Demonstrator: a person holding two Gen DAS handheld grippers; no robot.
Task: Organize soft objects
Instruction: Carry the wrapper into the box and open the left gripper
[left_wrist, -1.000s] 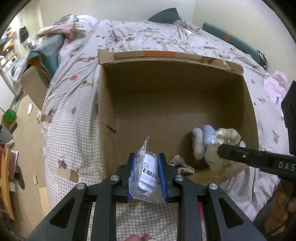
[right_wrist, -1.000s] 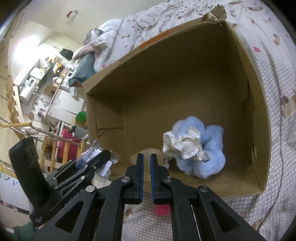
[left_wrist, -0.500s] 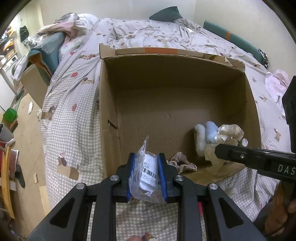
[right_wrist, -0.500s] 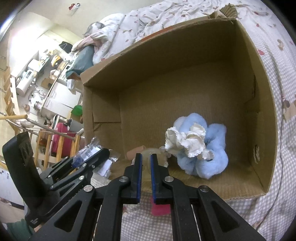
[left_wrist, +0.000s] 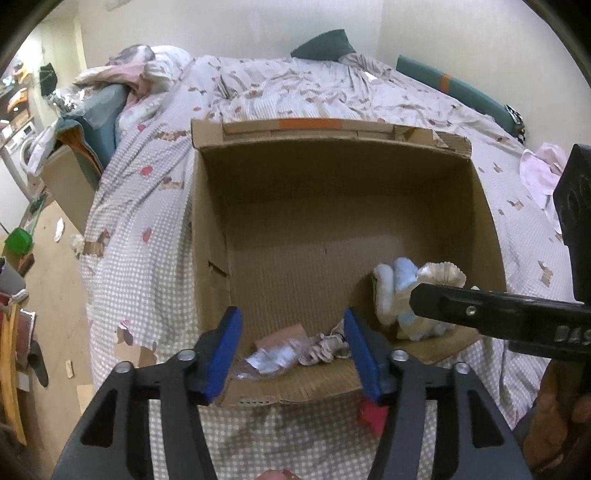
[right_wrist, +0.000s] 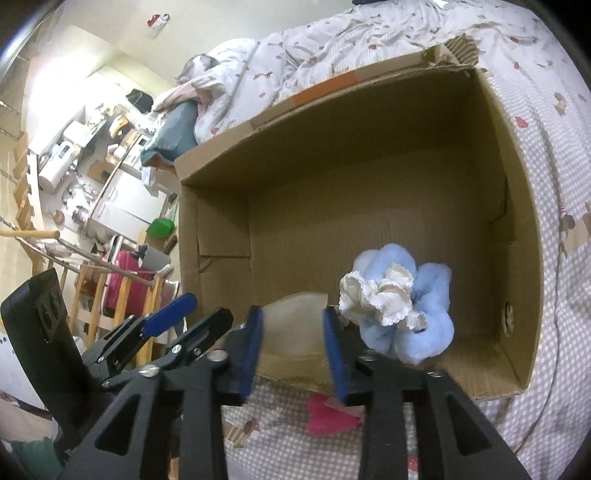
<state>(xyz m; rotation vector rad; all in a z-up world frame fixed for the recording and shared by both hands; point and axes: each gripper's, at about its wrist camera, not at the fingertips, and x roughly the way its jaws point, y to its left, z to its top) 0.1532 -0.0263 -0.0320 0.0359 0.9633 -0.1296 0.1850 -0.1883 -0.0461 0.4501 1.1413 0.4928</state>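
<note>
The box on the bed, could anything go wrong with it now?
The box sits on a soft, rumpled bed, so a bump from either open gripper, left or right, might tip or slide it. The plastic packet lies near the low front edge and might slip out.

My left gripper (left_wrist: 291, 343): fingers spread wide, nothing held, pointing 12 o'clock. My right gripper (right_wrist: 293, 343): fingers apart, nothing held, pointing 12 too. Right one reaches in at 3 o'clock of the left view.
</note>
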